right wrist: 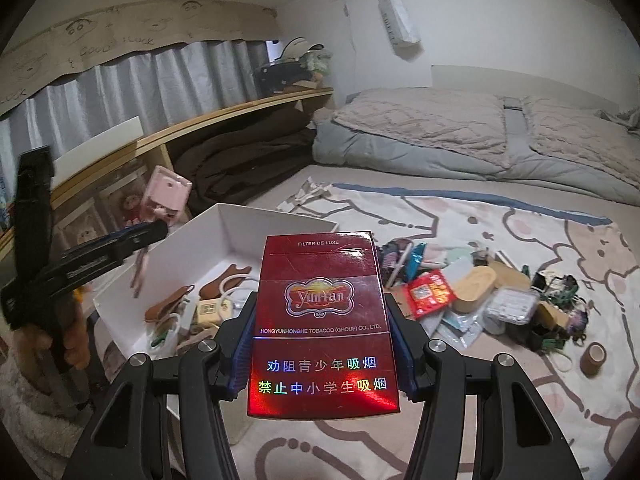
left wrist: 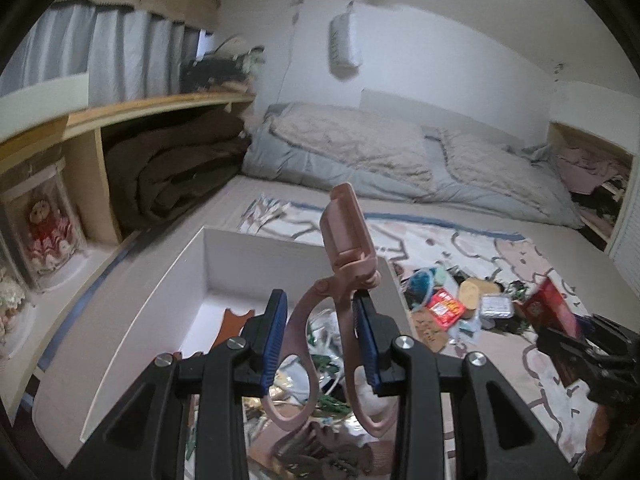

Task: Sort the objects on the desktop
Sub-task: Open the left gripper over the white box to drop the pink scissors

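Note:
My left gripper (left wrist: 320, 320) is shut on pink scissors (left wrist: 344, 248) with a pink blade cover, held upright over the white box (left wrist: 160, 280). The left gripper also shows in the right wrist view (right wrist: 156, 228), above the box's left wall (right wrist: 176, 256). My right gripper (right wrist: 322, 320) is shut on a red cigarette pack (right wrist: 324, 320), held above the blanket just right of the box. The pack and right gripper show at the right edge of the left wrist view (left wrist: 552, 308). The box holds several items, among them a beige plug (right wrist: 210, 308).
A pile of small objects (right wrist: 480, 292) lies on the patterned blanket (right wrist: 520, 380), with a tape roll (right wrist: 594, 356) at its right. Folded quilts (right wrist: 480, 136) lie behind. A wooden shelf (right wrist: 200, 128) with a brown blanket runs along the left.

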A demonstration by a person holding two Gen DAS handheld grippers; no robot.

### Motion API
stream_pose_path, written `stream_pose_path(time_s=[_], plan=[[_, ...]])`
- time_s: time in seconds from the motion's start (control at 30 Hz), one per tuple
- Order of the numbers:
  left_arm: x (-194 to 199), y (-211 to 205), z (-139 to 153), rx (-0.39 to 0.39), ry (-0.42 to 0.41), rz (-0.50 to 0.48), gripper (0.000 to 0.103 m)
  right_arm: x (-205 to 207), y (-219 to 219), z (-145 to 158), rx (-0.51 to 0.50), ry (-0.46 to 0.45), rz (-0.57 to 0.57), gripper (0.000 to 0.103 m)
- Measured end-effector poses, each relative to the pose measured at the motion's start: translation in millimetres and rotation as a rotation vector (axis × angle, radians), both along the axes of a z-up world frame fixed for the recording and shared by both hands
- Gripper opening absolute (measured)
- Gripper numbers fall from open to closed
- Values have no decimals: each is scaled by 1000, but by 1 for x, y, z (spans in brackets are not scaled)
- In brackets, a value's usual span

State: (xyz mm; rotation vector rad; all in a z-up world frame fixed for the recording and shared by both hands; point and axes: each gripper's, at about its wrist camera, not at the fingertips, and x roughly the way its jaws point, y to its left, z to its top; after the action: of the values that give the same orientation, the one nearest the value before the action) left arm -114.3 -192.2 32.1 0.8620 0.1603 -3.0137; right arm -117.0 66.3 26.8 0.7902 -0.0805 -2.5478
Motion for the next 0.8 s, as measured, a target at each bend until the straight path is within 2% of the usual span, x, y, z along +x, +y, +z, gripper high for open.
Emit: stream_pose_path(time_s=[0.23, 0.63, 0.7, 0.73, 0.8], plan=[[-33, -5, -29, 16, -157, 26, 34, 3, -20, -4, 11, -11, 39, 57], [-64, 2, -61, 83, -314, 18, 35, 5, -32, -6, 20, -21, 61, 57], [-64, 1, -62, 99, -315, 15, 54, 4, -33, -7, 23, -23, 63, 57], [-62, 0, -60, 106, -306, 20, 72, 4, -34, -7, 26, -25, 65, 57], [-57, -2, -54, 107, -267, 39, 76, 4, -37, -8, 29, -28, 67, 57]])
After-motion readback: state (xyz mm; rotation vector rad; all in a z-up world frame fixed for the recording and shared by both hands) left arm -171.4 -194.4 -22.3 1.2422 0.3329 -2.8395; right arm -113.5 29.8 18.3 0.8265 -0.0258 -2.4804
